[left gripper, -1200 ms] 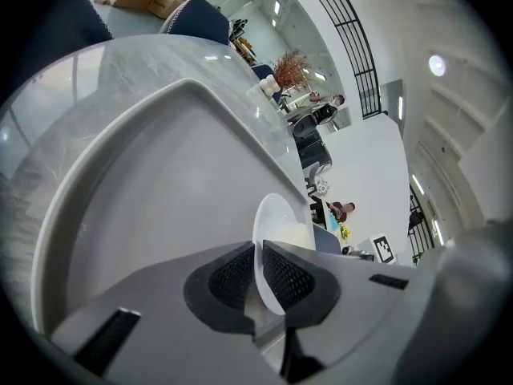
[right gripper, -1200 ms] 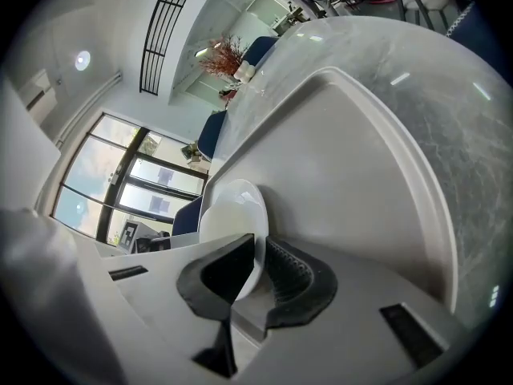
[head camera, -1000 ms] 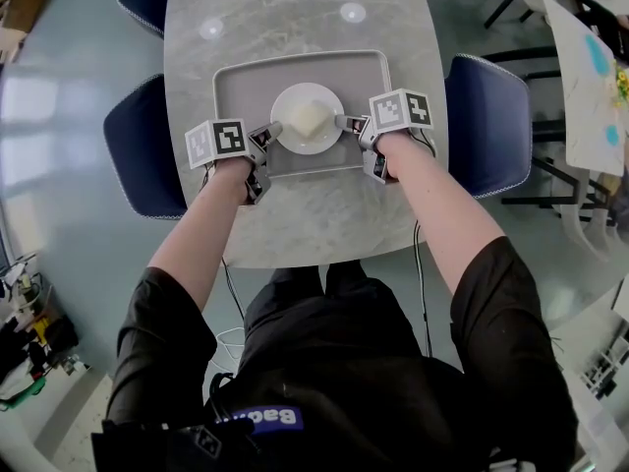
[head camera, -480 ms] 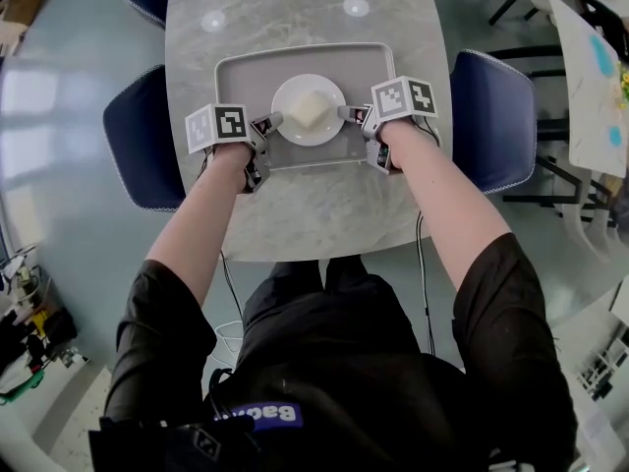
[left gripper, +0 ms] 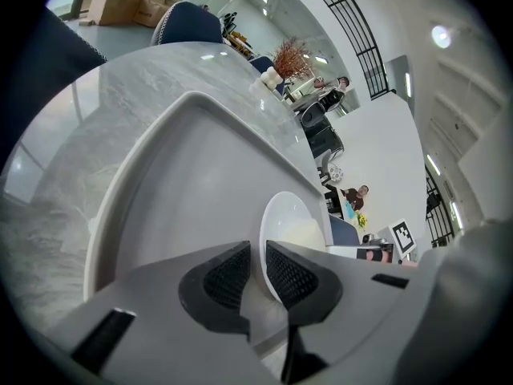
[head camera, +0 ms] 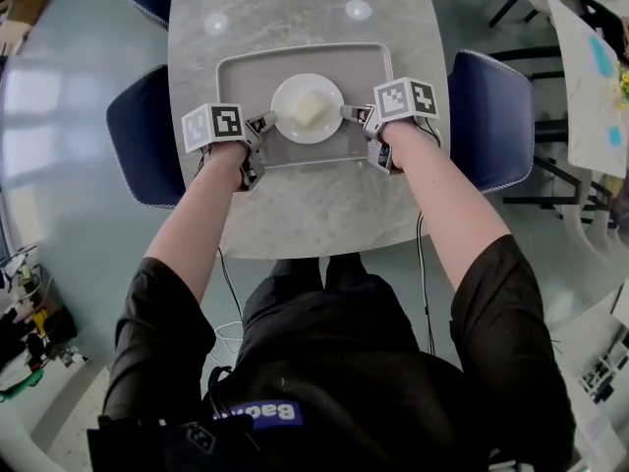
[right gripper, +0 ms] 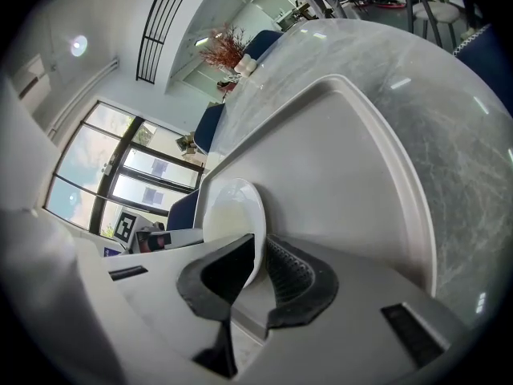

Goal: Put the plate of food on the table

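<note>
1. The plate (head camera: 289,90) is sitting inside the grey tray (head camera: 246,75), near the middle. The tray is lying on the marble table (head camera: 295,8), close to the person's edge.
2. The plate is carrying a pale block of food (head camera: 311,109) at its centre.
3. The left gripper (head camera: 262,123) is pinching the plate's left rim. In the left gripper view its two dark ribbed pads (left gripper: 228,275) are sitting one on each face of the thin white rim, and the plate (left gripper: 287,213) is running away between them.
4. The right gripper (head camera: 349,113) is clamping the opposite rim. In the right gripper view the plate (right gripper: 243,203) edge is passing between the pads (right gripper: 290,273), with the food (right gripper: 223,216) just beyond.
5. Both grippers are reaching in over the near wall of the tray (left gripper: 184,175) (right gripper: 345,159).
6. I cannot tell whether the plate is resting on the tray floor or hanging just clear of it.
7. Blue chairs are standing at either side of the table, one on the left (head camera: 138,136) and one on the right (head camera: 491,116).
</note>
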Demonstrator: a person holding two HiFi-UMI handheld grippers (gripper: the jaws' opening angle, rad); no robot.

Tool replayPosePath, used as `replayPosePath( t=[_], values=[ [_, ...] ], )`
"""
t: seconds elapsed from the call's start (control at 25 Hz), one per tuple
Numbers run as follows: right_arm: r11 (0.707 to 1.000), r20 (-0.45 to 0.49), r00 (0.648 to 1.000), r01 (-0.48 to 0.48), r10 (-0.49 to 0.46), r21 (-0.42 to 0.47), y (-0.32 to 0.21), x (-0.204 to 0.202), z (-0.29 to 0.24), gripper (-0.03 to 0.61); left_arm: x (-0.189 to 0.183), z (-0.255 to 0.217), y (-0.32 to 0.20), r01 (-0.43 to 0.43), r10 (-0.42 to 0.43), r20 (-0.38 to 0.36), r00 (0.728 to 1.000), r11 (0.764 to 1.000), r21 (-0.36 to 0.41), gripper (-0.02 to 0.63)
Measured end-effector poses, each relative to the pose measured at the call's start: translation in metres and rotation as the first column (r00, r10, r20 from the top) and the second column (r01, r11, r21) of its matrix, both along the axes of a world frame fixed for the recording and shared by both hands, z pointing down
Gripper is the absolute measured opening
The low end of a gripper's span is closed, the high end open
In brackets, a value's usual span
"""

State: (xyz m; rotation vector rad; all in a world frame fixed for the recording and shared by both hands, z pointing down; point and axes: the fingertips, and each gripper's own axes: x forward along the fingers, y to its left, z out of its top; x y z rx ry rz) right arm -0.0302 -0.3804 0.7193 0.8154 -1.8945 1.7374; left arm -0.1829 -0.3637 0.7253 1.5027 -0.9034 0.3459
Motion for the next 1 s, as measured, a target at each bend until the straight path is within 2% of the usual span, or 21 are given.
replayPosePath(
  t=[0.16,0.32,0.6,0.8,1.0],
  values=[
    [0.997,0.028,0.999,-0.028,0.026,0.069,0.004,-0.002,-0.009,0.031,-0.004,-0.007,0.003,0.003,-0.005,0.048,0.999,0.998,0.059,0.051],
    [0.989,-0.004,1.0,-0.017,0.018,0.149,0.01,0.001,-0.02,0.031,-0.004,-0.025,0.006,-0.021,0.009,0.092,0.996,0.99,0.138,0.05],
    [0.963,-0.081,0.996,0.056,-0.036,0.265,0.034,0.002,-0.038,0.031,0.007,-0.053,0.028,-0.114,0.063,0.183,0.981,0.953,0.281,0.049],
    [0.897,-0.155,0.98,0.179,-0.126,0.405,0.06,-0.005,-0.049,0.031,0.014,-0.072,0.054,-0.179,0.082,0.251,0.965,0.903,0.391,0.049],
    [0.803,-0.201,0.96,0.274,-0.195,0.53,0.091,-0.013,-0.073,0.031,0.024,-0.097,0.088,-0.239,0.106,0.301,0.948,0.861,0.449,0.049]
  ],
)
